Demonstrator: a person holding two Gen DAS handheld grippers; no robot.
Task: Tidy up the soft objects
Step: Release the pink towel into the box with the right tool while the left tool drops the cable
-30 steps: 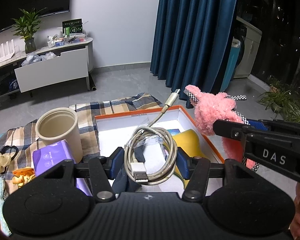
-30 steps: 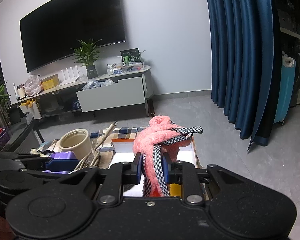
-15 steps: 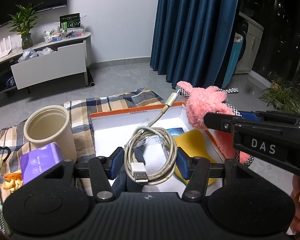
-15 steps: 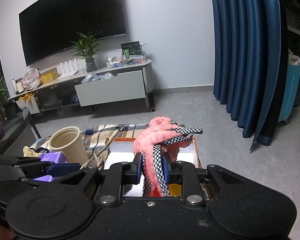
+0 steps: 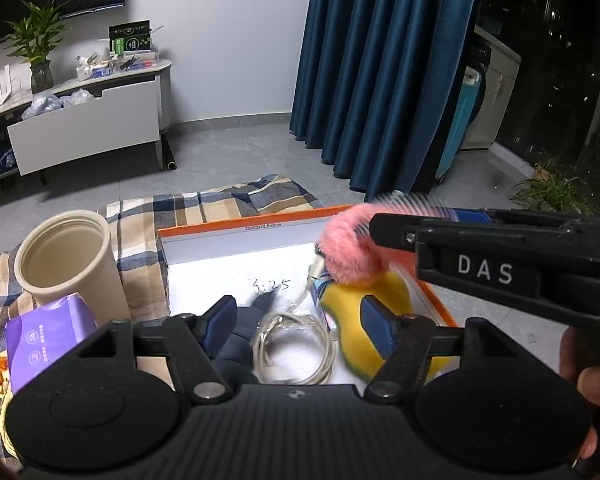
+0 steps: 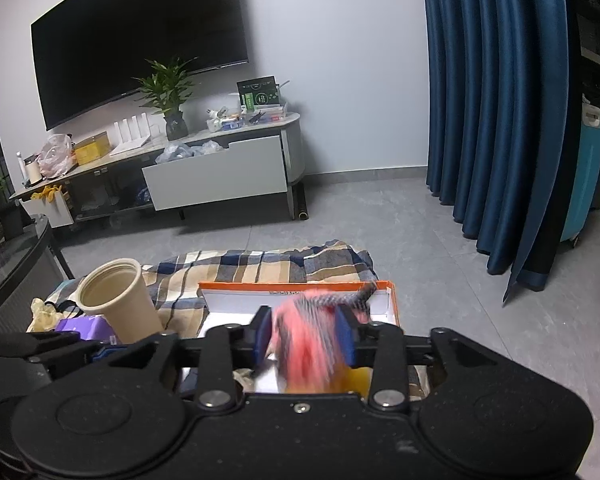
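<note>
both hand-held grippers, left (image 5: 296,318) and right (image 6: 305,334), are opening, releasing a coiled grey cable (image 5: 294,346) and a fluffy pink plush toy (image 6: 306,340) into the orange-rimmed white cardboard box (image 5: 236,234), beside a yellow sponge (image 5: 396,292).

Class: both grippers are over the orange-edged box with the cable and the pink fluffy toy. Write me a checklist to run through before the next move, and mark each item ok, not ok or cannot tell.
1. Left gripper has let go of the coiled cable: ok, jaws opening, coil lies below, pads clear.
2. Cable inside the orange-edged box: ok.
3. Right gripper free of the pink fluffy toy: cannot tell, jaws opening, toy blurred between them.
4. Toy over the box: ok.
5. Toy settled: not ok, still blurred.
6. Beige cup upright, outside the box: ok.
</note>
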